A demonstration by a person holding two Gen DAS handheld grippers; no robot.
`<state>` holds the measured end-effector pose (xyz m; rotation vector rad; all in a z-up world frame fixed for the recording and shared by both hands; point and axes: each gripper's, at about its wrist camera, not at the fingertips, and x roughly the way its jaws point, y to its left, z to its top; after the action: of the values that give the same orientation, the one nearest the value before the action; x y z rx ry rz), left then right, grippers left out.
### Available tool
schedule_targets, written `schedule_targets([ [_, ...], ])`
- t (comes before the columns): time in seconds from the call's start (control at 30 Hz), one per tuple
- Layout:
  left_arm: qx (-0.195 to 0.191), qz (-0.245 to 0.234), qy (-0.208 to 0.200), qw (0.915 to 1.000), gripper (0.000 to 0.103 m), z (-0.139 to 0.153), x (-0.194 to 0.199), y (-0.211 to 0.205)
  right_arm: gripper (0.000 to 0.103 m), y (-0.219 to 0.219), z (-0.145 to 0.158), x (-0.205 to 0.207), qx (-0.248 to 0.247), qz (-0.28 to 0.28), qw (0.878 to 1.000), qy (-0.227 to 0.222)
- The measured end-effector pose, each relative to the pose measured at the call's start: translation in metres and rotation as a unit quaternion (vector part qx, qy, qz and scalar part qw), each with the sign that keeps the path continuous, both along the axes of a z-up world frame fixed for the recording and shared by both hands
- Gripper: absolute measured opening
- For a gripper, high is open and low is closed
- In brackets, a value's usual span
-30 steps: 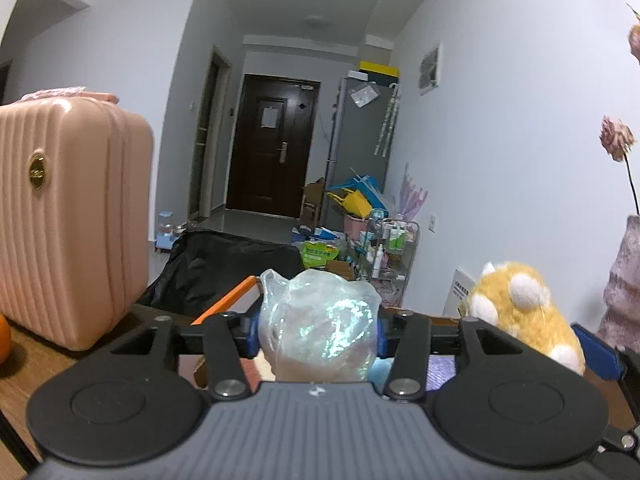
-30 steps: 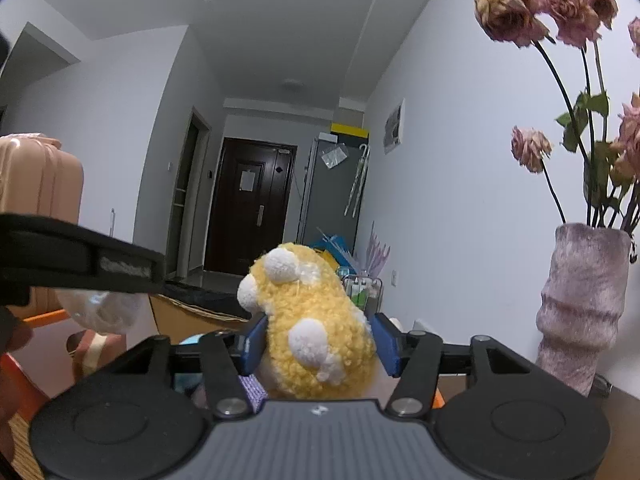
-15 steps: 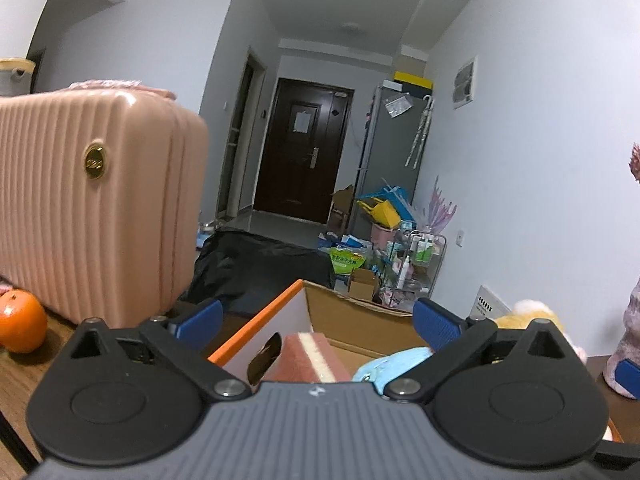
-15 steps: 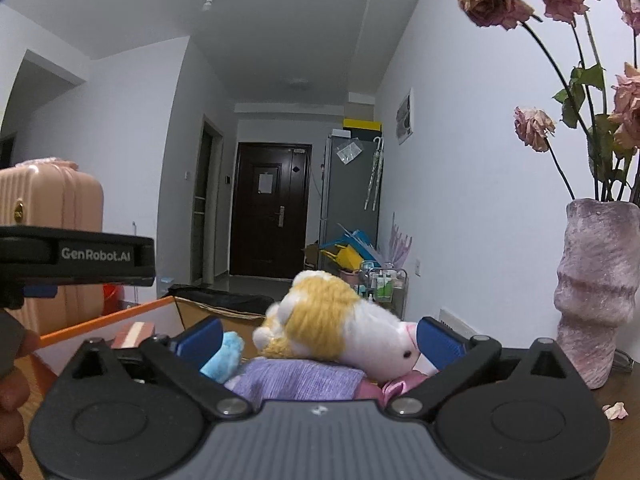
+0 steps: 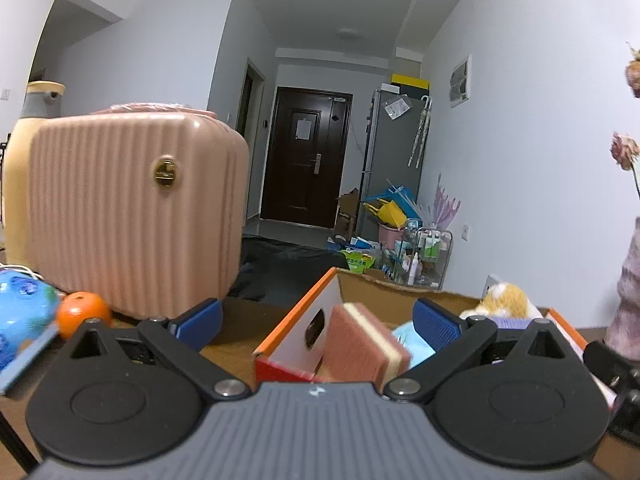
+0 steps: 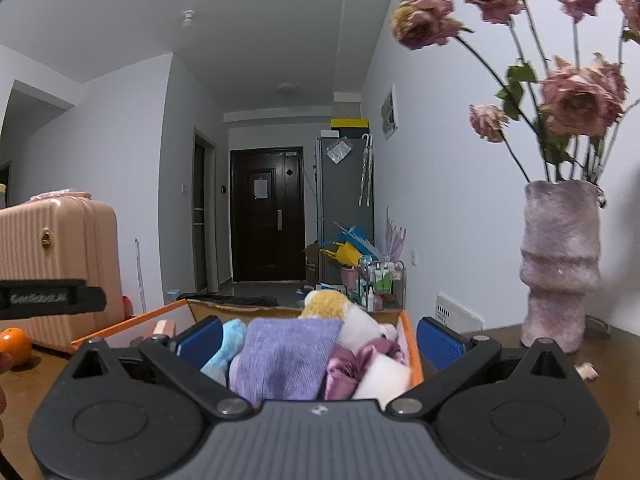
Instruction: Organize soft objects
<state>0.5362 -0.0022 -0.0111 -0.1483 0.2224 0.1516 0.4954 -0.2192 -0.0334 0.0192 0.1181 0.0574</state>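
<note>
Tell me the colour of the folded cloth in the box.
Lilac purple cloth, clearest in the right wrist view.

One box [image 6: 412, 344] — inside, one yellow plush [image 6: 326, 304], one purple towel [image 6: 286, 356], one blue toy [image 6: 228, 344], one sponge [image 5: 366, 342]. One suitcase [image 5: 132, 212], one orange [image 5: 82, 314], one vase [image 6: 560, 264] — six roses [image 6: 580, 98], some cut off by the edge.

Box [image 6: 409, 330] on table [image 6: 624, 346], toys [image 6: 352, 320] inside, suitcase [image 5: 132, 216] left, vase [image 6: 560, 264] right
</note>
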Motion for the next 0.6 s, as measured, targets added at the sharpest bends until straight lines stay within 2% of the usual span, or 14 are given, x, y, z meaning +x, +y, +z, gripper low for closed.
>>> schedule_targets([
  [0.23,0.021,-0.015,0.012,0.9996,0.103,0.0,-0.055,0.004,0.103,-0.015,0.001,-0.051,0.027,0.008,0.999,0.04],
  [0.33,0.037,-0.025,0.014,0.9989,0.103,-0.002,-0.082,0.006,0.103,-0.016,0.001,-0.078,0.024,0.01,0.998,0.051],
  [0.6,0.046,-0.049,0.029,0.9973,0.103,0.001,-0.163,0.013,0.103,-0.011,0.005,-0.153,0.003,0.025,0.997,0.075],
])
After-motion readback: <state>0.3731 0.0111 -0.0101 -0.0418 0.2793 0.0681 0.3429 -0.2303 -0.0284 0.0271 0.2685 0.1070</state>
